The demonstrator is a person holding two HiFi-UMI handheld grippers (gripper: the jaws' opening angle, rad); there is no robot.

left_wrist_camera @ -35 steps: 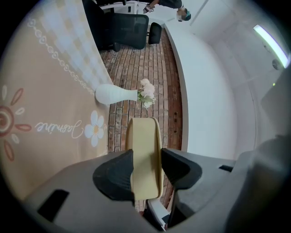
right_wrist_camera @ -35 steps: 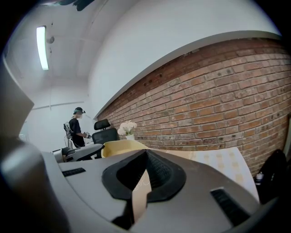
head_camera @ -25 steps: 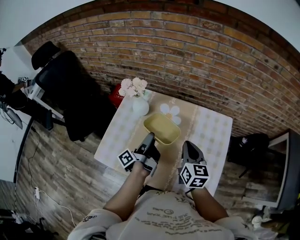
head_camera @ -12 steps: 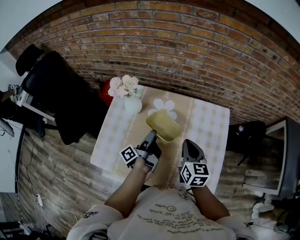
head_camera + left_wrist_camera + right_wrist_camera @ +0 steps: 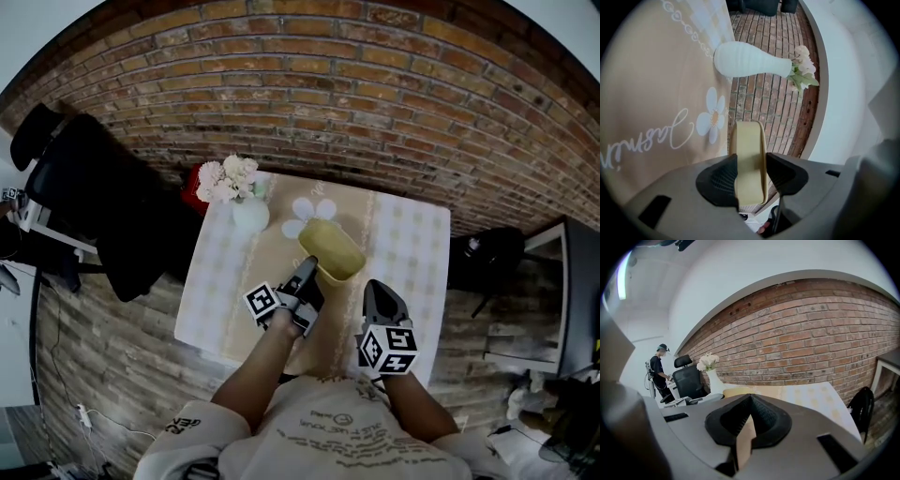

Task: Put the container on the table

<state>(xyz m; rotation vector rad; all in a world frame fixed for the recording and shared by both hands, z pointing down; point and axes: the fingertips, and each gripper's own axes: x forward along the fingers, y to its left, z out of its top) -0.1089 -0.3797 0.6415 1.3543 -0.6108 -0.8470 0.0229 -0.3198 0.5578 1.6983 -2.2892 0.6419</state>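
Left gripper [image 5: 307, 274] clamps container [image 5: 331, 249] by its rim over table [image 5: 412, 246]. Looks light, stiff, prob. plastic; rim hold adequate. Right gripper [image 5: 376, 291] closed, empty.

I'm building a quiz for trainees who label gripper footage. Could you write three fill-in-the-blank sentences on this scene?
1. The left gripper is shut on a container coloured ____.
2. The right gripper, its jaws together, holds ____.
3. The wall behind the table is made of ____.
Missing words: yellow; nothing; brick.
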